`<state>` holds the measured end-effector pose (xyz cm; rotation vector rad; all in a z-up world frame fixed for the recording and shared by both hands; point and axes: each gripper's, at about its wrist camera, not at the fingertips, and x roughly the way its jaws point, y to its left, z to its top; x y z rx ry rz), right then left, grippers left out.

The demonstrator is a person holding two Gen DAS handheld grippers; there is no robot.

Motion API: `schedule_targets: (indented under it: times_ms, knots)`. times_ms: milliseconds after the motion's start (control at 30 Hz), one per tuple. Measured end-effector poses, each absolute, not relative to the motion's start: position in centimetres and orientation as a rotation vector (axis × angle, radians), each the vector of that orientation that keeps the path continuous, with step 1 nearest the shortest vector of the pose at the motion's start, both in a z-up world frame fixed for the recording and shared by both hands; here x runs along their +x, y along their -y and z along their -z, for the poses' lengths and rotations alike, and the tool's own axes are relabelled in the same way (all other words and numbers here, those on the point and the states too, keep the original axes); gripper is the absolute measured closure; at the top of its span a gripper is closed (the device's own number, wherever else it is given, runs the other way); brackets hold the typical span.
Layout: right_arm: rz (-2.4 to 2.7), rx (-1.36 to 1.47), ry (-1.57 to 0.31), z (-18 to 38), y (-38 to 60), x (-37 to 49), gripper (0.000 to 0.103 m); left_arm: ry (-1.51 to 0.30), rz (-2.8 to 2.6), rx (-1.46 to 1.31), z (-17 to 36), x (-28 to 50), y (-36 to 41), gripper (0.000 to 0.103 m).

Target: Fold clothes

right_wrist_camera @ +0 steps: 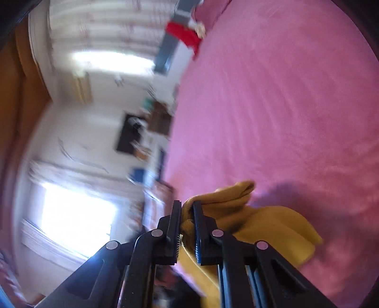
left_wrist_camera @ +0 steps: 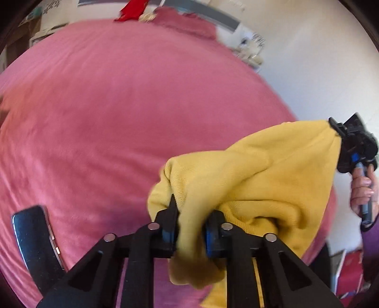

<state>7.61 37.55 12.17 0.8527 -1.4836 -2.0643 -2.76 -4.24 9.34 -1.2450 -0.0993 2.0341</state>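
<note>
Nearest the left wrist camera, the left claw (left_wrist_camera: 189,222) is clamped on a bunched fold of a yellow knit sweater (left_wrist_camera: 255,180), cloth spilling out below its blue pads. The right claw (right_wrist_camera: 187,213) is likewise closed on a gathered edge of the same garment; in the left view it shows as a black tool at the sweater's far corner, gripped by a hand (left_wrist_camera: 362,192). The sweater hangs slung between the two claws, above the near edge of the bed (left_wrist_camera: 118,106) — it sags in the middle and lies crumpled, not flat.

By its look the knit is soft, light and limp, with some thickness: it will drape and bunch rather than hold a line, and a pinch on a single layer may stretch or slip. Holds on hems, shoulder seams or cuffs would likely serve best — which part each claw has now I cannot tell.

Beyond the garment the pink bedspread runs broad and smooth, with nothing lying on its middle. A dark curved object (left_wrist_camera: 35,239) stands at the near left. At the far end lie a pink pillow (left_wrist_camera: 189,22) and a red item (left_wrist_camera: 132,10), well apart from the sweater. The room beyond is blurred.
</note>
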Motion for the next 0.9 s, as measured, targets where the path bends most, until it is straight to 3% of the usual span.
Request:
schedule_targets:
  times_ms: [133,200,233,367,467,533,600,800,900]
  knots:
    - [2.075,0.624,1.510,-17.5,-40.2,9.5,0.095,0.166,-2.055,-1.046,-16.5,-1.7,4.0,0.090]
    - [2.146,0.514,1.408,-22.9,-41.0,10.0,0.096,0.151,-2.087,-0.938,-21.0,-1.2,3.7,0.091]
    - [2.169,0.448,1.361,-25.4,-41.0,10.3,0.103,0.143,-2.101,-0.884,-23.3,-0.9,3.6,0.091]
    - [2.284,0.213,1.156,-35.4,-40.7,12.5,0.103,0.088,-2.146,-0.691,-31.1,0.8,3.6,0.091]
    - [2.377,0.212,0.986,-39.9,-38.9,14.1,0.099,-0.042,-2.156,-0.636,-33.6,3.1,3.5,0.091]
    - [2.440,0.322,0.936,-38.8,-37.6,14.4,0.074,-0.166,-2.179,-0.677,-32.1,4.6,2.8,0.091]
    - [2.519,0.495,0.913,-35.0,-36.1,14.7,0.073,-0.248,-2.177,-0.761,-28.9,6.0,2.4,0.091]
    - [2.473,0.981,0.816,-22.2,-28.7,12.1,0.072,-0.052,-2.049,-1.047,-19.0,9.2,4.7,0.091]
    - [2.417,1.219,0.757,-15.7,-25.0,10.8,0.072,-0.013,-2.087,-1.077,-18.0,10.3,6.6,0.091]
